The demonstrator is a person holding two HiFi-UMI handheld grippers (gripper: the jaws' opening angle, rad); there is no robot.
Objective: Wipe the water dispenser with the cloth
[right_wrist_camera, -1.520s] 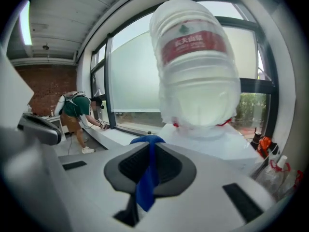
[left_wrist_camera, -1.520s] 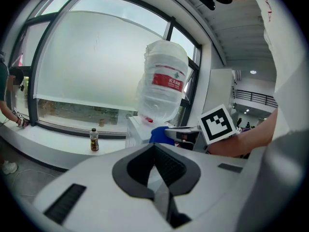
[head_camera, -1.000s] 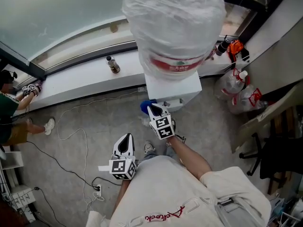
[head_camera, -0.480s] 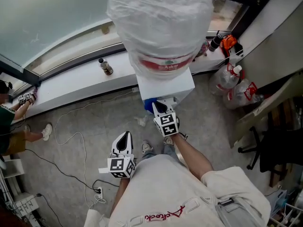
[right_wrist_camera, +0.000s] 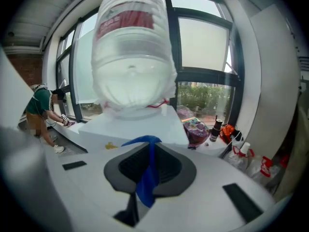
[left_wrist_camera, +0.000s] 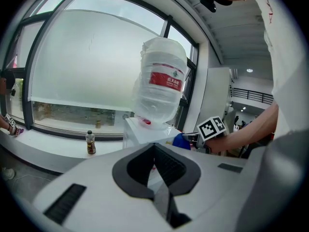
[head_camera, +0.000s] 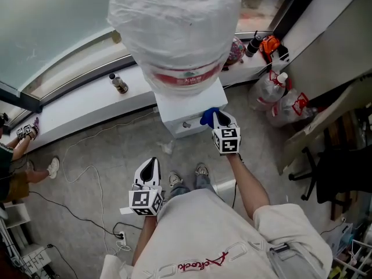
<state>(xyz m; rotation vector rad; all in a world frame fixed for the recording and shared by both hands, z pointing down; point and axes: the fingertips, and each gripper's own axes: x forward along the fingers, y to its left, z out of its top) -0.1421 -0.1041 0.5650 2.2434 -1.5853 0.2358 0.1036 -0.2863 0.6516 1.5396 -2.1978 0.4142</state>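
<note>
Cloth point(head_camera: 208, 117), clamped in the right gripper's point(head_camera: 219, 120) jaws, has slid across the water dispenser's point(head_camera: 174, 108) front to its right top corner, so wiping looks under way; left gripper point(head_camera: 149, 167) hangs closed, empty

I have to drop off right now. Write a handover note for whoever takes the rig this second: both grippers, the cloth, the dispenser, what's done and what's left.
Right hand-held gripper: shut on the blue cloth, which it holds at the front right edge of the water dispenser, just below the bottle.
Left hand-held gripper: shut and empty, low by the person's waist, away from the dispenser.
Done: the cloth is gripped and brought to the dispenser. How much has already been wiped cannot be told.
Left: wipe the top, front and sides, probably working outward from this corner.
</note>
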